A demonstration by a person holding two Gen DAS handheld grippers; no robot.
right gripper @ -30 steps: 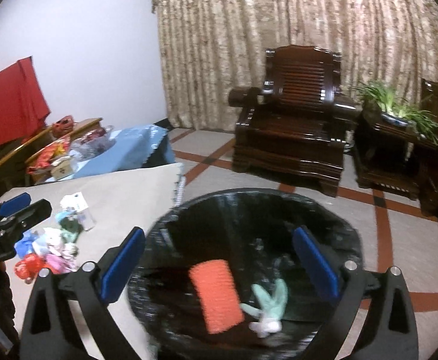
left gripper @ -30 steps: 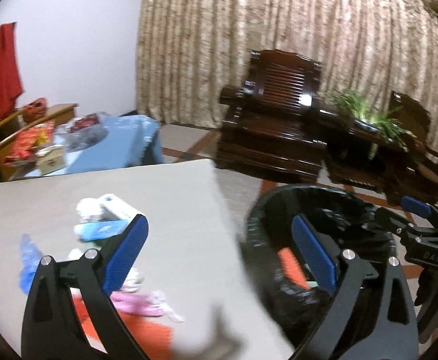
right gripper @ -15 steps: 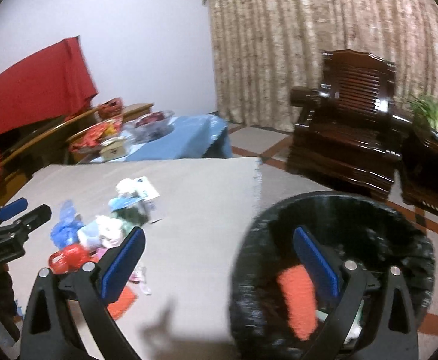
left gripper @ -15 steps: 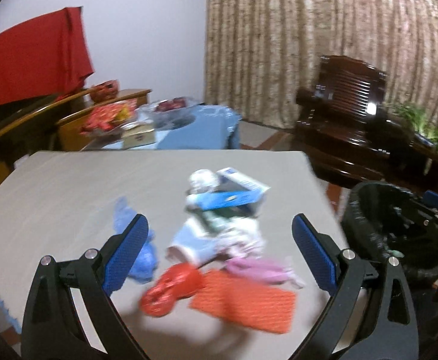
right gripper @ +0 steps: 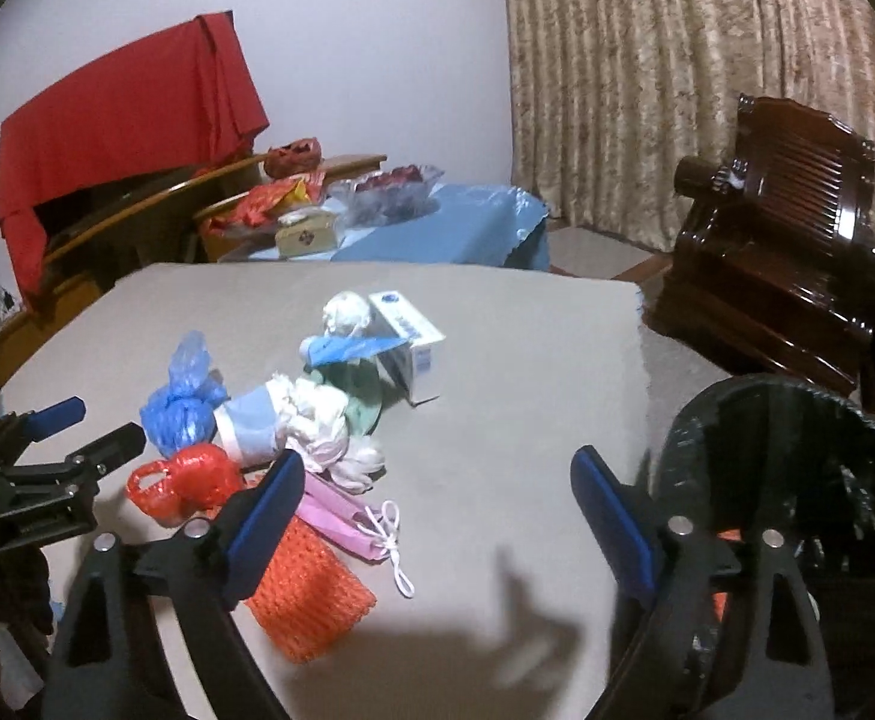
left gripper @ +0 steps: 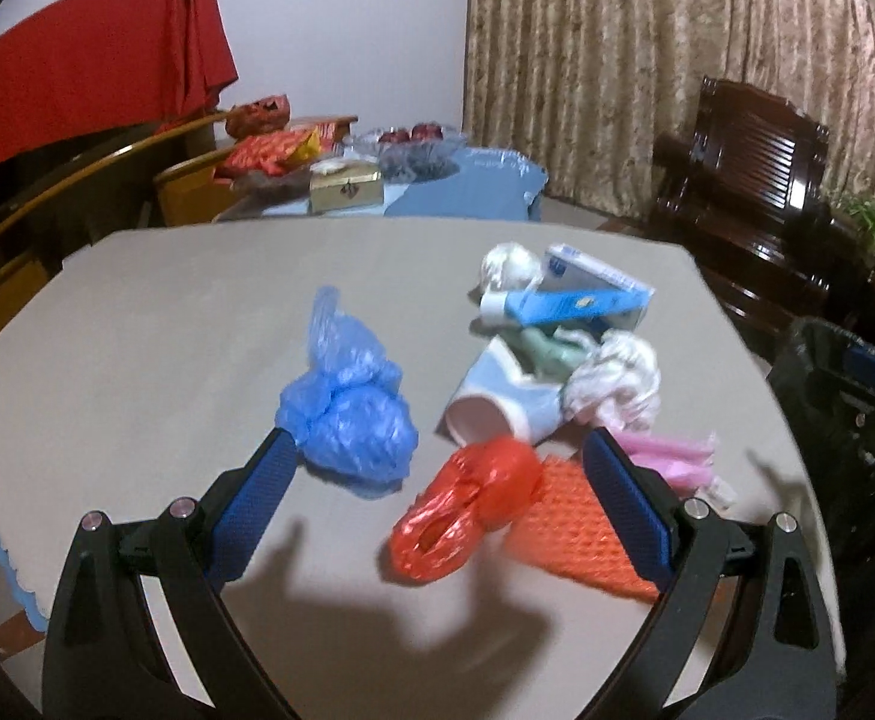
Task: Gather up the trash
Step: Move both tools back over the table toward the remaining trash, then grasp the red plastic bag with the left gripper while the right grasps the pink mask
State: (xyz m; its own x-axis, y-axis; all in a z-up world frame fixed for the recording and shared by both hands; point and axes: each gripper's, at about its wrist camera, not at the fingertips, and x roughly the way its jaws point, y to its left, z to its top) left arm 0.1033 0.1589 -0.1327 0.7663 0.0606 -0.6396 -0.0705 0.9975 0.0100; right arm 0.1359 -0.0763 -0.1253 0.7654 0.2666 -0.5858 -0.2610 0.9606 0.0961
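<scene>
bin contents mostly hidden; left gripper and right gripper, just narrowing, gape empty.

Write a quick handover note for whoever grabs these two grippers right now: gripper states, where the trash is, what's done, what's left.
Left gripper: open, empty, above the red bag.
Right gripper: empty, jaws have just been closing a little but stand open, nothing between them, over bare table.
Trash pile mid-table: blue bag, paper cup, orange mesh, pink packet, white box.
Done: something orange already in the black bin.
Left: the whole pile.
</scene>
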